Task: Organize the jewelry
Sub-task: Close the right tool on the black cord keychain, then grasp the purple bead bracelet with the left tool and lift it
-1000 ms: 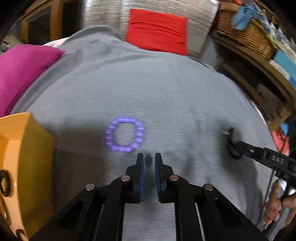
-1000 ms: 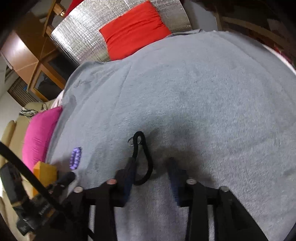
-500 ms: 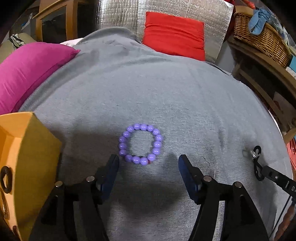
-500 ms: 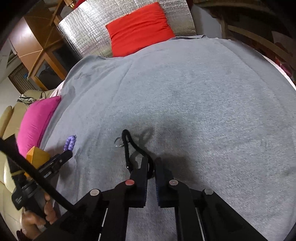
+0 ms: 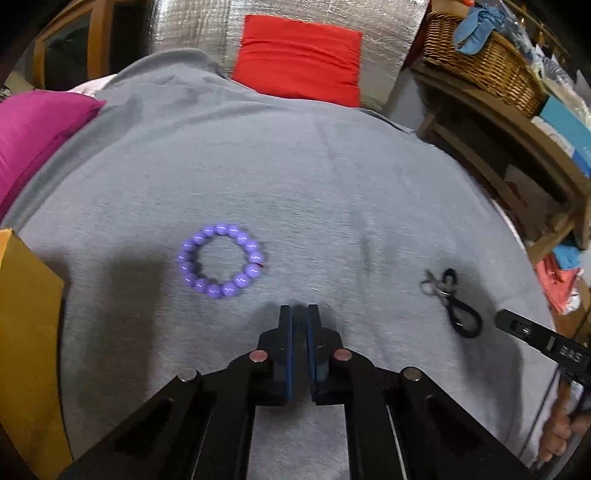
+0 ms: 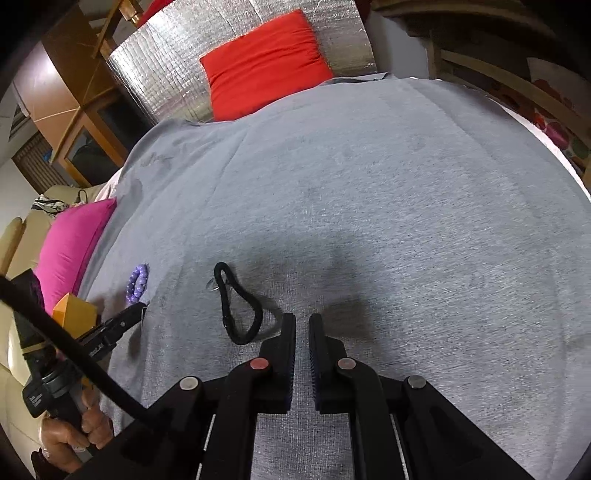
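Right now the left tongs are clenched with nothing between the blue pads, hanging just above the grey cloth. The purple bead bracelet lies flat on that cloth, ahead and to the left of the pad tips, near but apart from them. At the left edge of the left wrist view stands an orange box, well to the side of the bracelet.

Over on the right side of the same view a black cord loop with a small metal clasp lies on the cloth, and the tip of the right tongs pokes in just beside it. In the right wrist view the right tongs are drawn nearly together with only a thin gap, gripping nothing; the black cord loop rests on the cloth just left of the left finger, apart from it as far as can be judged. The bracelet shows small and edge-on farther left, close to the orange box.

A red cushion leans against a silver quilted panel at the far edge, a pink cushion lies at the left, and a wicker basket sits on a wooden shelf to the right.
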`<control>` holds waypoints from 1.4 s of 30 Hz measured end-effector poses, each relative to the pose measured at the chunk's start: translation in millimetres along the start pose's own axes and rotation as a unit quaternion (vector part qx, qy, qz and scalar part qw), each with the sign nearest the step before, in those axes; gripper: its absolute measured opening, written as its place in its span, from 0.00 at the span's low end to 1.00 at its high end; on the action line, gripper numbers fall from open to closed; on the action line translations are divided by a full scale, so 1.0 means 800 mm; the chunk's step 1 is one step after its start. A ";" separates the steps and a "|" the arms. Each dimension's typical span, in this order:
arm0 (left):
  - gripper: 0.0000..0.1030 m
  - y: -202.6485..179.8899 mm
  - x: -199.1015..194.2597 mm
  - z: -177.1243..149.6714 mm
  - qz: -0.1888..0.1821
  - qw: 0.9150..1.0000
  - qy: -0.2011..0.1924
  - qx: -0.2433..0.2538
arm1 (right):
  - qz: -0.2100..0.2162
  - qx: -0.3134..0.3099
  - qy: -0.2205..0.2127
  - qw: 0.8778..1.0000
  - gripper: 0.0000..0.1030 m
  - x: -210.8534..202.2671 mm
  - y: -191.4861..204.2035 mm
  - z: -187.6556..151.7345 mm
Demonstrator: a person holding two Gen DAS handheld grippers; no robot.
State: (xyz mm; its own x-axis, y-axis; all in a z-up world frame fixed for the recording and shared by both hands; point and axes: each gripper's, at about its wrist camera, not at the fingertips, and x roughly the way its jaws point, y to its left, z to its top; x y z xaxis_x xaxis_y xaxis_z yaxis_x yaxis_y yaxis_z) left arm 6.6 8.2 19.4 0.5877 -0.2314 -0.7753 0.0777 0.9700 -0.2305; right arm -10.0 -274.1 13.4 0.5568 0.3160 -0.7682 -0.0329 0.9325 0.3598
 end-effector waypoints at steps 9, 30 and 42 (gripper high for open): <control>0.06 -0.002 -0.036 -0.016 -0.061 0.998 0.005 0.012 | 0.004 0.001 -0.008 1.000 0.07 -0.009 -0.005 0.006; 0.56 0.058 0.008 0.018 0.064 0.996 -0.034 -0.058 | 0.048 0.039 0.023 0.998 0.32 0.028 0.018 0.007; 0.09 0.045 0.013 0.018 0.010 0.999 -0.024 -0.029 | -0.012 -0.048 -0.008 0.999 0.07 0.036 0.050 -0.002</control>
State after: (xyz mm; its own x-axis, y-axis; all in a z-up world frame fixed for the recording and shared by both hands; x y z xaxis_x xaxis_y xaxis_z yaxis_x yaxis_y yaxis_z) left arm 27.3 41.5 11.9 0.6268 -0.2059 -0.7515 0.0188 0.9682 -0.2496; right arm 3.8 -227.1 4.8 0.5718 0.2915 -0.7669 -0.0982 0.9524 0.2887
